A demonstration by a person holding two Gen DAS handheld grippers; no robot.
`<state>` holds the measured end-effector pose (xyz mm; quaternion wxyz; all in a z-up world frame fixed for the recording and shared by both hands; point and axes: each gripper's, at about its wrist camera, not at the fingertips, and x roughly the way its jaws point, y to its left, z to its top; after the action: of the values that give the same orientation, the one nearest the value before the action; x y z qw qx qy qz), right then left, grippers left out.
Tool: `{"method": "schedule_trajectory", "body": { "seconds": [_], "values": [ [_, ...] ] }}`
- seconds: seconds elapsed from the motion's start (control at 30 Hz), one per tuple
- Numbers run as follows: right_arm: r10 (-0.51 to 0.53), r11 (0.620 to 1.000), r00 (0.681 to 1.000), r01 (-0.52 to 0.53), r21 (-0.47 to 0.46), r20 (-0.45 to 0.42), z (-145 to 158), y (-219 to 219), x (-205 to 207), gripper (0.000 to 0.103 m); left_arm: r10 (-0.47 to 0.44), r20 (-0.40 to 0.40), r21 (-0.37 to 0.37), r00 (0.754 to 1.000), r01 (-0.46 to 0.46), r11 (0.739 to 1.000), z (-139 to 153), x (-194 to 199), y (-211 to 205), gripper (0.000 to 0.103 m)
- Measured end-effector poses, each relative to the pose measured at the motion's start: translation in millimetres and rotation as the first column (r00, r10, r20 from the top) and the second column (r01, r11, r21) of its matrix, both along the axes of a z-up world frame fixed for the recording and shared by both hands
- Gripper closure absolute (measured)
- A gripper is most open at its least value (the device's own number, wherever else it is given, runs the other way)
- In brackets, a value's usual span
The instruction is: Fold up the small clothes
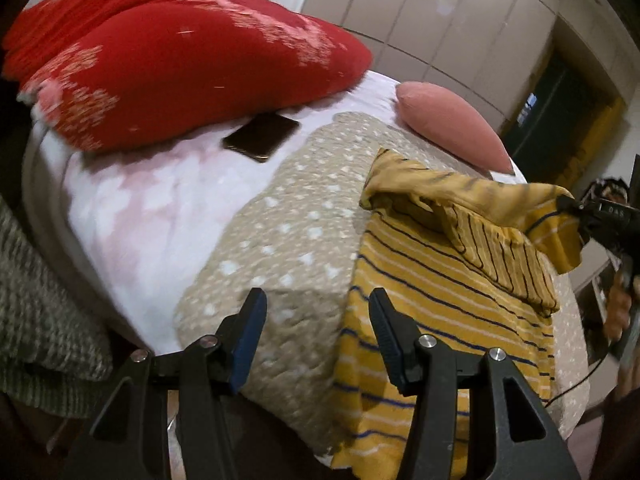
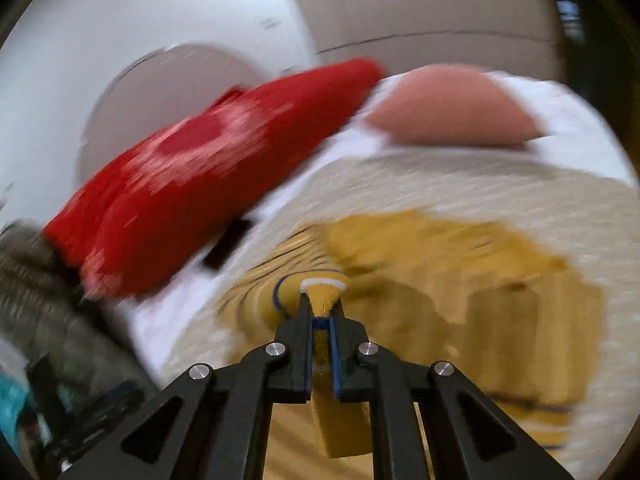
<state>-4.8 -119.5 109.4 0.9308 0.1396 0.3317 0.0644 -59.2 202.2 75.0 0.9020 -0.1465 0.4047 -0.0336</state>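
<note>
While the right gripper [image 2: 322, 300] is clamped on a corner of the striped shirt [image 1: 440, 280] on the bed [image 1: 280, 220] and the left gripper [image 1: 318, 304] is held apart and empty, the unpinned shirt could probably be dragged askew.

Bed [image 1: 132, 216] under pale pink-white sheet filling frame centre, beige white-dotted quilted blanket [image 1: 288, 240] mid-frame, red patterned pillows [image 1: 192, 68] upper left, pink cushion [image 1: 452, 124] upper right, dark flat phone [image 1: 261, 137] below pillows, yellow striped garment [image 1: 432, 300] lower right on blanket.

free room: bare beige blanket [image 1: 288, 216] left of the yellow striped garment [image 1: 440, 300]
obstacles rear: red pillows [image 1: 192, 64], dark phone [image 1: 261, 136] just in front, pink cushion [image 1: 452, 124]
left edge: grey knit fabric [image 1: 36, 288]
</note>
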Motion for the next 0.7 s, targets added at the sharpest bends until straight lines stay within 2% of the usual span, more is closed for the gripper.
{"method": "schedule_trajectory", "body": {
  "seconds": [0.1,0.17,0.2,0.27,0.3,0.33,0.47,0.57,0.63,0.7],
  "values": [
    [-0.190,0.978,0.978,0.182,-0.099,-0.082,-22.2,-62.7,21.3,0.092,-0.029,-0.033,0.014,0.999,0.029,0.999,-9.1,15.9,-15.6,0.051],
    [-0.306,0.943,0.935,0.272,-0.190,-0.177,-49.8,-95.2,35.3,0.090,-0.050,-0.063,0.015,0.997,0.051,0.999,-15.1,26.7,-24.5,0.051],
    [-0.347,0.932,0.915,0.312,-0.184,-0.205,-61.3,-111.2,33.9,0.086,-0.058,-0.073,0.019,0.996,0.059,0.998,-16.6,31.4,-28.6,0.051],
    [-0.334,0.942,0.925,0.334,-0.032,-0.182,-71.6,-134.1,16.4,0.083,-0.072,-0.077,0.042,0.994,0.075,0.996,-15.7,38.7,-35.7,0.051],
    [-0.331,0.941,0.928,0.337,0.007,-0.173,-74.0,-139.5,10.5,0.074,-0.075,-0.074,0.060,0.994,0.079,0.995,-14.5,41.8,-38.9,0.050],
    [-0.335,0.938,0.928,0.344,0.032,-0.161,-76.2,-144.7,3.5,0.071,-0.076,-0.070,0.081,0.995,0.081,0.993,-12.1,47.6,-43.4,0.050],
    [-0.332,0.939,0.934,0.340,0.049,-0.130,-81.6,-153.2,-14.6,0.067,-0.084,-0.052,0.120,0.995,0.090,0.989,-6.0,68.4,-59.2,0.043],
    [-0.298,0.949,0.946,0.308,0.072,-0.125,-92.6,-160.9,-21.4,0.055,-0.129,-0.056,0.169,0.990,0.136,0.976,-6.3,99.3,-80.6,0.042],
    [-0.268,0.960,0.957,0.274,0.049,-0.112,-98.6,-155.2,-24.8,0.047,-0.170,-0.070,0.196,0.983,0.181,0.964,-10.0,128.0,-99.3,0.042],
    [-0.244,0.969,0.964,0.246,0.010,-0.106,-105.0,-148.2,-22.5,0.043,-0.207,-0.084,0.186,0.975,0.219,0.958,-15.6,157.6,-113.1,0.042]
  ]
}}
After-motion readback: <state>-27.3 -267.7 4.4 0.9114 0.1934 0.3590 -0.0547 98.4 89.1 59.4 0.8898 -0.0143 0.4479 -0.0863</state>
